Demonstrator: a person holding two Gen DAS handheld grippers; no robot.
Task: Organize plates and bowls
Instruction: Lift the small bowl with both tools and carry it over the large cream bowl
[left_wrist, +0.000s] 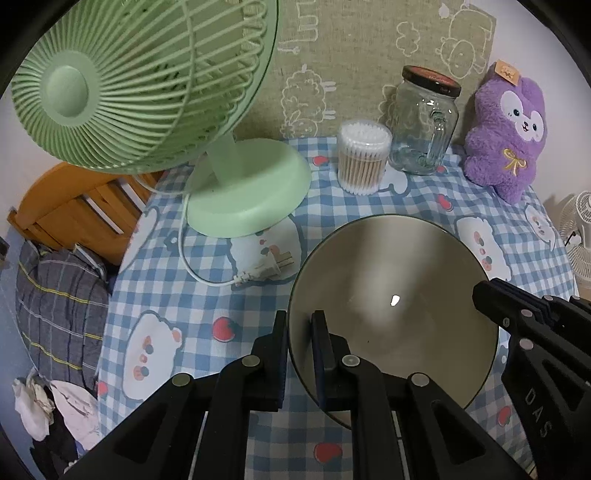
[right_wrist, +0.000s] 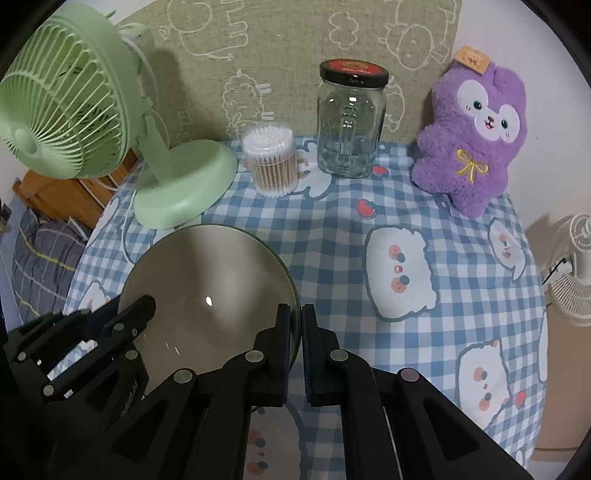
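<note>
Right now both grippers are clamped on opposite sides of one grey-green bowl (left_wrist: 391, 314) that sits, or hangs just above, the blue checked tablecloth (left_wrist: 207, 295). The left gripper (left_wrist: 300, 354) pinches the bowl's left rim, one finger inside and one outside; the right gripper (right_wrist: 295, 354) pinches the right rim the same way. So the bowl lies between the two, directly ahead of and below each, and neither hand is nearer: any lift depends on both rising together, or the rim will twist in the pads. Whether the bowl's foot touches the cloth is hidden by the bowl's own wall in both views. Its near rim is cut off behind the gripper bodies. No plates or other bowls show, nor any place to stack this one. Behind stand a green table fan (left_wrist: 140, 85), a tub of cotton swabs (left_wrist: 364, 158), a lidded glass jar (left_wrist: 424, 125) and a purple plush toy (left_wrist: 506, 136), all well clear of the bowl.
</note>
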